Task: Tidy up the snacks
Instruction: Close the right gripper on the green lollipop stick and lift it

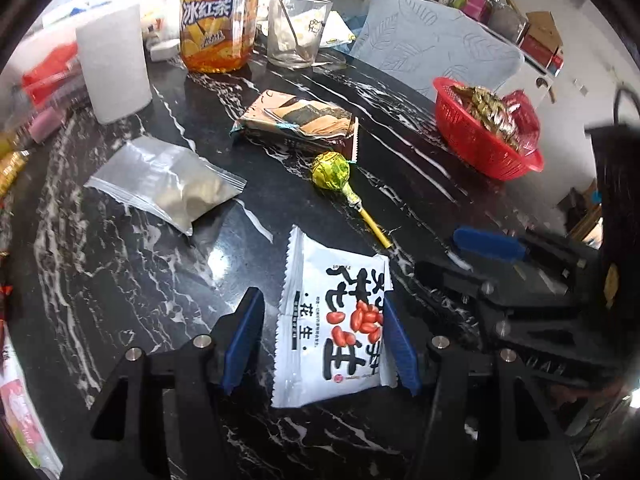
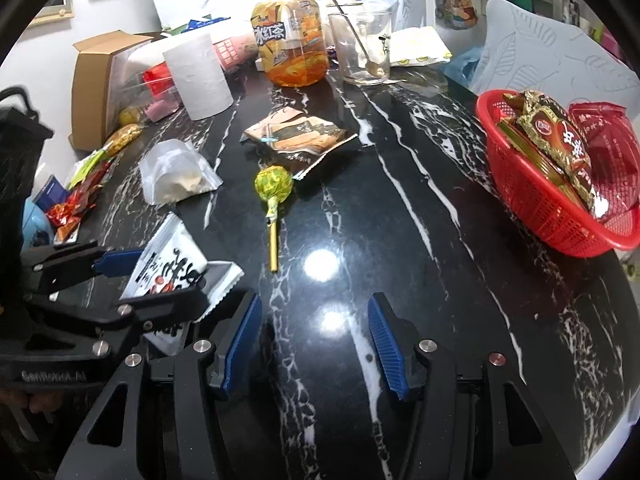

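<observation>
A glossy black marble counter (image 2: 400,208) with white veins holds scattered snacks. The left tongs (image 1: 322,344), black with blue ribbed pads, are spread on either side of a white peanut packet (image 1: 334,332) printed with black characters and red peanuts; the right pad touches the packet's edge, the left pad stands just clear of it, and the packet lies flat on the counter. The right tongs (image 2: 314,344) are spread too, with only bare counter between the pads (the left tongs show at this view's left edge, over the packet). Beyond the packet lies a lollipop (image 1: 334,170) in a yellow-green wrapper on a yellow stick, then a brown and teal biscuit packet (image 1: 296,124), and to the left a clear zip bag (image 1: 168,182) of pale powder. A red plastic mesh basket (image 2: 532,208) at the right edge holds gold and red wrapped snacks. Along the back stand a white paper roll (image 1: 114,62), an orange iced-tea bottle (image 1: 218,20) and a clear glass (image 1: 296,32) with a spoon.
</observation>
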Motion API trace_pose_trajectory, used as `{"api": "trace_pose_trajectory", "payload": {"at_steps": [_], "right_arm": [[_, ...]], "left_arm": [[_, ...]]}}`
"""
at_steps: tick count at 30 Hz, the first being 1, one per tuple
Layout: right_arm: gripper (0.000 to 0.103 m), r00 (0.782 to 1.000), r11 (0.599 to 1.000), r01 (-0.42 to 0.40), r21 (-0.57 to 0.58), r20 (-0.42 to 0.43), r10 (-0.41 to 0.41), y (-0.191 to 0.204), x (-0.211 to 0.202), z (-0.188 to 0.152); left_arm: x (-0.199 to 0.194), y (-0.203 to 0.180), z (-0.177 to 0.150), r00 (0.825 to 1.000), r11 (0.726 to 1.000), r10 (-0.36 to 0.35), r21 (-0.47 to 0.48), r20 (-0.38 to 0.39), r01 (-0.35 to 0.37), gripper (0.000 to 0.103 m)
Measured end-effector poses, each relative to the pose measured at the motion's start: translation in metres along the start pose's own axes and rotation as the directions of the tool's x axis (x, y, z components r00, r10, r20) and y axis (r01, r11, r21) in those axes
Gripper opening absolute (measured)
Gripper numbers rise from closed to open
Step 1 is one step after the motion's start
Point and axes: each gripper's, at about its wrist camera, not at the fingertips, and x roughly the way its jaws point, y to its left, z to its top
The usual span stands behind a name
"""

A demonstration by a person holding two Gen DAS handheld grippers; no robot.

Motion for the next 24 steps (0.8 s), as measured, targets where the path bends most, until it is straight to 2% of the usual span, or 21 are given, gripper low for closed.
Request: {"api": "trace_pose_trajectory", "payload": {"at_steps": [1, 2, 6, 10, 12, 14, 17, 24], "right_arm": [[0.055, 1.0, 1.0, 0.002, -0.002, 0.0, -0.002, 0.0, 0.001, 0.001], [0.055, 1.0, 1.0, 0.006, -0.005, 0.0, -0.006, -0.001, 0.002, 0.003], [0.055, 1.0, 1.0, 0.01, -0.012, -0.005, -0.01, -0.002, 0.008, 0.01], [0.055, 0.999, 0.999, -0.032, 0.003, -0.008, 0.032, 0.0, 0.013, 0.018], [0.051, 0.999, 0.999, -0.037, 0.003, -0.009, 0.037, 0.002, 0.018, 0.023], [0.043, 0.999, 0.999, -0.04, 0.0, -0.013, 0.04, 0.005, 0.023, 0.028], [0.039, 0.998, 0.998, -0.056, -0.011, -0.021, 0.056, 0.011, 0.032, 0.038], [0.037, 0.998, 0.997, -0.062, -0.046, -0.017, 0.062, 0.022, 0.044, 0.057]], "left_arm": [[-0.001, -0.005, -0.003, 0.999, 0.999, 0.042, 0.032, 0.001, -0.042, 0.043], [-0.001, -0.008, -0.003, 0.998, 0.996, 0.07, 0.055, 0.006, -0.07, 0.034], [-0.002, 0.003, -0.001, 0.999, 0.999, 0.032, 0.02, 0.001, -0.032, 0.027], [-0.006, 0.023, 0.004, 0.999, 0.999, 0.03, -0.037, 0.011, -0.03, 0.027], [-0.009, 0.03, 0.005, 0.999, 0.998, 0.033, -0.052, 0.022, -0.032, 0.027], [-0.012, 0.037, 0.007, 0.999, 0.997, 0.034, -0.064, 0.03, -0.032, 0.027], [-0.013, 0.043, 0.009, 0.999, 0.996, 0.031, -0.079, 0.035, -0.028, 0.027], [-0.007, 0.057, 0.011, 0.999, 0.992, 0.024, -0.128, 0.021, -0.021, 0.027]]}}
